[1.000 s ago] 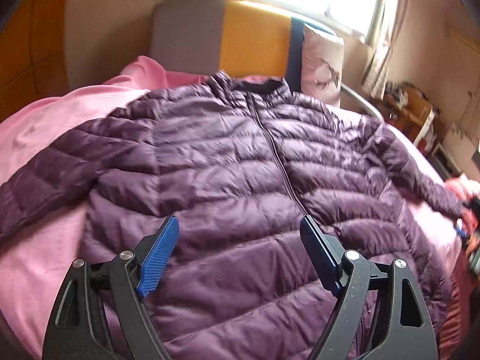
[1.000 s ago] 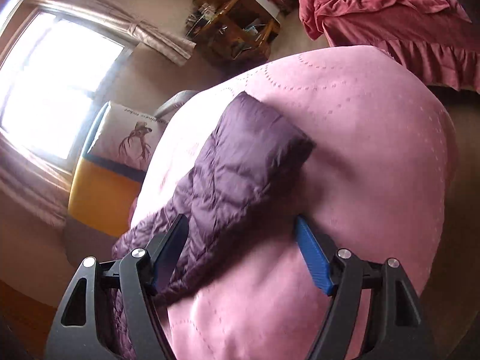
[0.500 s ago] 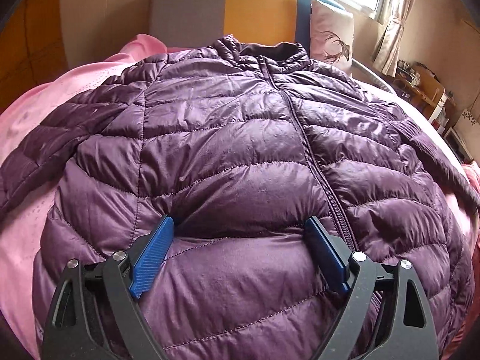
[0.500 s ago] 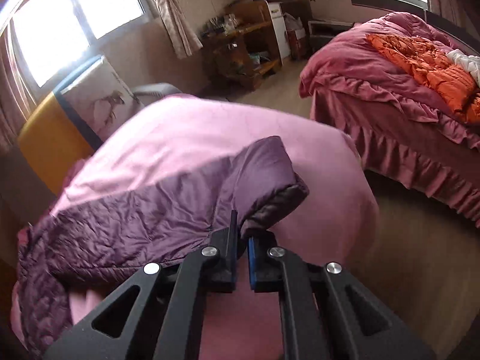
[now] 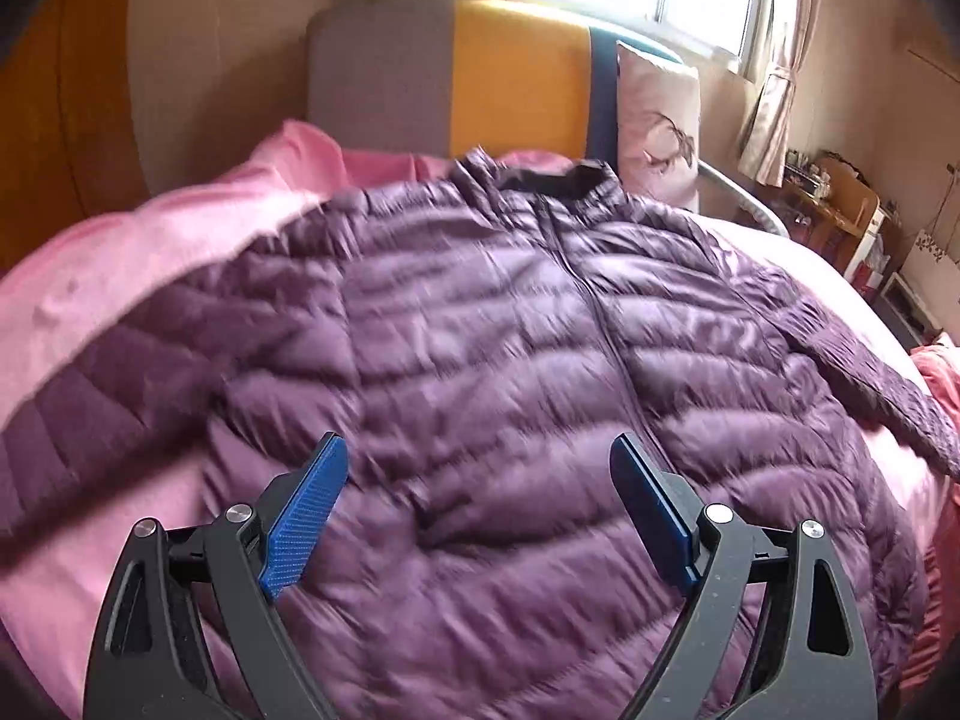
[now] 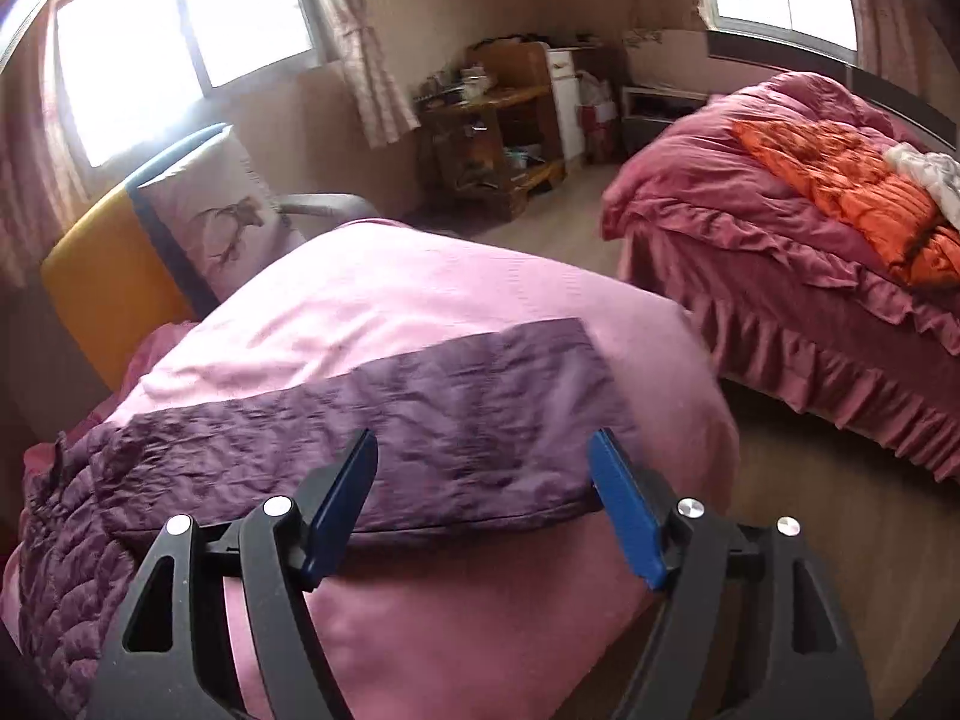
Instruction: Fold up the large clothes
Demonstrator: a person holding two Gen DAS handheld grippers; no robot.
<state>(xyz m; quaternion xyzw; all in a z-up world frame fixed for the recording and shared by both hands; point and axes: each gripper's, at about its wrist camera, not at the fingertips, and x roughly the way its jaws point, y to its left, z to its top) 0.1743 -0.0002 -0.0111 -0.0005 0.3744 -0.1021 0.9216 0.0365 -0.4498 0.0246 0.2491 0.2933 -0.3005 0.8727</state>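
A purple quilted down jacket (image 5: pixel 480 360) lies front-up and zipped on the pink bed cover (image 5: pixel 120 252), collar toward the headboard and both sleeves spread out. My left gripper (image 5: pixel 478 444) hovers open over the jacket's lower front, nothing between its blue pads. In the right wrist view, the jacket's right sleeve (image 6: pixel 456 420) lies flat and stretched across the pink cover (image 6: pixel 420 276). My right gripper (image 6: pixel 483 441) is just above the sleeve with its jaws opening. The sleeve shows between the fingers, but the pads do not press on it.
A grey and yellow headboard (image 5: pixel 450 72) and a deer-print pillow (image 5: pixel 657 120) stand at the bed's head. To the right, across a strip of wood floor (image 6: pixel 840 510), is a second bed (image 6: pixel 750 276) with an orange garment (image 6: pixel 840 180). A cluttered wooden shelf (image 6: pixel 498 120) stands by the wall.
The right gripper was pinching the sleeve's cuff half a second ago. It has let go and risen, and the sleeve now lies flat. The left gripper dipped toward the jacket, then drew back.
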